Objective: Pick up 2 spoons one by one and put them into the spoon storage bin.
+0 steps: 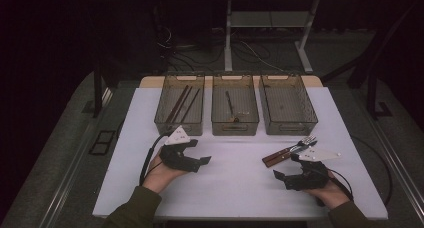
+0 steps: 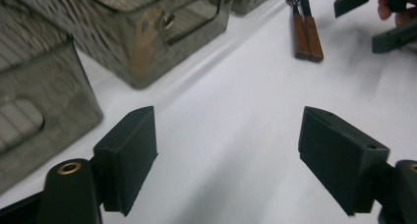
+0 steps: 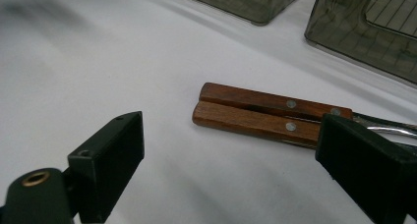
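Claws (image 1: pixel 204 160) (image 1: pixel 278 174) stood apart and empty at frame bottom, right one facing fork (image 1: pixel 295 149) and knife (image 3: pixel 268 103) for pickup.

From above your side, the high view looks forward and down on the whole table (image 1: pixel 235 188). Your left gripper view sits low and close to the cloth and faces right, across to the fork and knife (image 2: pixel 305 30). Your right gripper view looks at this same pair from very near.
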`<move>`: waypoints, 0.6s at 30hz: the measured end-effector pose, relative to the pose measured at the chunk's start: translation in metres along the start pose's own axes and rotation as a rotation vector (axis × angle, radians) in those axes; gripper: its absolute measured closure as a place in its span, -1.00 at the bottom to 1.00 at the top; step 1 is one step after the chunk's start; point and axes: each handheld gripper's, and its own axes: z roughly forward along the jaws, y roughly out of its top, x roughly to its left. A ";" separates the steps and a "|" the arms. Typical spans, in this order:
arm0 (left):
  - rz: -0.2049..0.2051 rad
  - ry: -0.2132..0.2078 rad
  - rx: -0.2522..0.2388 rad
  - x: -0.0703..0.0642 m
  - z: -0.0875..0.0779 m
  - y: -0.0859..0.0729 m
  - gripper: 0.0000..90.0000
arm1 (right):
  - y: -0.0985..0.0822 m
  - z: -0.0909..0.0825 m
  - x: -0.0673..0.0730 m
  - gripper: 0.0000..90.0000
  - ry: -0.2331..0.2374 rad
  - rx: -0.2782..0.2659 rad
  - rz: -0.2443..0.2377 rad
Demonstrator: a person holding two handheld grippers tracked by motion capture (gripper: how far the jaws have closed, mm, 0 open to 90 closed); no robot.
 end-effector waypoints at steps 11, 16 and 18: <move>0.004 0.017 0.013 -0.010 -0.014 -0.029 -0.90 | 0.000 -0.001 0.000 -0.76 0.003 0.001 0.003; -0.018 0.006 0.008 -0.011 -0.017 -0.038 -1.00 | 0.000 -0.001 0.000 -0.76 0.002 0.001 0.004; -0.027 0.006 0.016 -0.011 -0.017 -0.039 -1.00 | 0.001 -0.002 0.000 -0.76 0.003 0.003 0.003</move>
